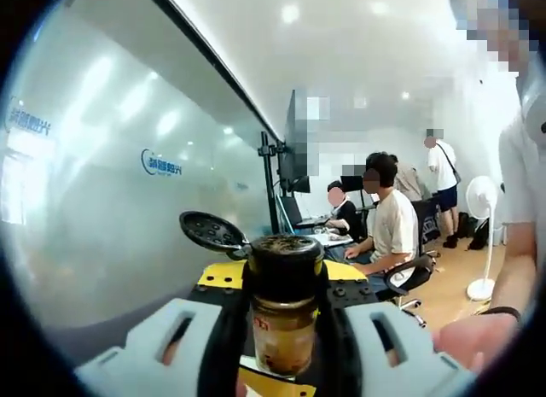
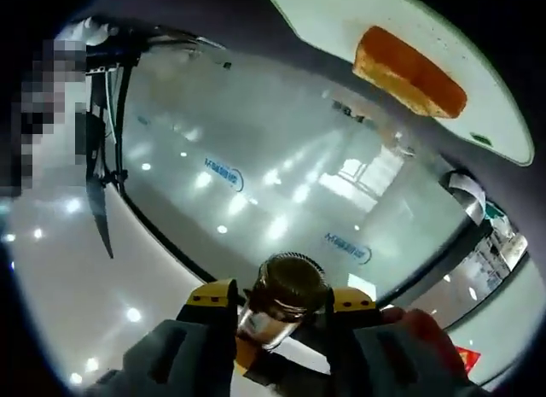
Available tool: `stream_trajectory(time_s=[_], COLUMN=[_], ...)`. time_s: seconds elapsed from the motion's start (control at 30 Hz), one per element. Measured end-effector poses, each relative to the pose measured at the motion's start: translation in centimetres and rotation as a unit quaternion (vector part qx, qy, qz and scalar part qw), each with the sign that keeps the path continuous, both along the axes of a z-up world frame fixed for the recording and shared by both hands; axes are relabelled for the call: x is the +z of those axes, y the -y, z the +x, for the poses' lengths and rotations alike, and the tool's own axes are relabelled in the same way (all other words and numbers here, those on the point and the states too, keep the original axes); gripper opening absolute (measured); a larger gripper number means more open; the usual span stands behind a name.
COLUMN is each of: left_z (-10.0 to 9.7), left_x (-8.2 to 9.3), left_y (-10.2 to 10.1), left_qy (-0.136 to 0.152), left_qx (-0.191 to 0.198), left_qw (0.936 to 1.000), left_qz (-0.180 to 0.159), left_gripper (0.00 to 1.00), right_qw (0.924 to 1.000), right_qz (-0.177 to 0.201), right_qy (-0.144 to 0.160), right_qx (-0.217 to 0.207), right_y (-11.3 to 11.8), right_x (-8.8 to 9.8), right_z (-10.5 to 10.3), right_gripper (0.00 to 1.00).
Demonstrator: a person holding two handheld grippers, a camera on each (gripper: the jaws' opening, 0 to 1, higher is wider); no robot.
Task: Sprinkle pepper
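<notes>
Between my left jaws: I see the pepper jar (image 1: 284, 316), a small glass jar with brownish contents and a red-and-white label, standing upright in the left gripper view.
Left hand-held gripper (image 1: 286, 346): its two dark-padded jaws are clamped on the glass body of the pepper jar, one on each side.
Jar lid (image 1: 212, 231): a dark round flip lid stands open, hinged back to the upper left of the jar's dark collar.
Right hand-held gripper (image 2: 281, 329): in the right gripper view its jaws press against either side of a jar.
Jar in the right view (image 2: 283, 299): I see a dark ribbed cap on a glass body, tilted, pointing away from the camera; I cannot tell whether it is the same jar.
Plate (image 2: 341, 21): a pale plate sits along the top edge of the right gripper view, which is rolled over.
Bread (image 2: 409, 71): an orange-brown slice lies on that plate.
Glass wall (image 1: 128, 158): a frosted wall with small blue lettering runs along the left of the left gripper view.
People (image 1: 388, 222): several sit at desks further back, one stands by a white fan (image 1: 483, 201).
Hand (image 1: 473, 341): a person's hand shows at the lower right, near my left jaws.
</notes>
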State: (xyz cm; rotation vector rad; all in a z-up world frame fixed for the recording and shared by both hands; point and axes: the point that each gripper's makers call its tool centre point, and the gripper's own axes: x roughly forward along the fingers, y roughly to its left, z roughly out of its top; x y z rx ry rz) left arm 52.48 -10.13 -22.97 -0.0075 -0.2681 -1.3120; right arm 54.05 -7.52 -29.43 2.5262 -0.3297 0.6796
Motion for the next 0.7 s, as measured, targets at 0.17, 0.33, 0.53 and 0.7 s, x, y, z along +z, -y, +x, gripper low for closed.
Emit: stream_trajectory(time_s=[0.17,0.33,0.53,0.7], left_z=[-0.2,-0.6,-0.9,-1.4], left_x=[-0.2,-0.5,-1.1,-1.2], left_y=[0.2,0.4,0.2,0.3], left_qy=[0.001,0.002,-0.002,0.005], left_qx=[-0.004,-0.007,-0.009,-0.013], left_qw=[1.0,0.9999,0.9999,0.9999], left_qz=[0.003,0.006,0.007,0.009], left_gripper=[0.21,0.21,0.21,0.21], right_qw=[0.9995,0.9987,0.9981,0.9966], right_qz=[0.021,0.023,0.009,0.004], right_qy=[0.017,0.041,0.06,0.082], right_qx=[0.015,0.018,0.011,0.01], right_y=[0.2,0.6,1.0,1.4], right_x=[0.3,0.4,0.0,0.2], right_z=[0.1,-0.3,-0.6,-0.7], right_gripper=[0.31,0.27,0.24,0.23])
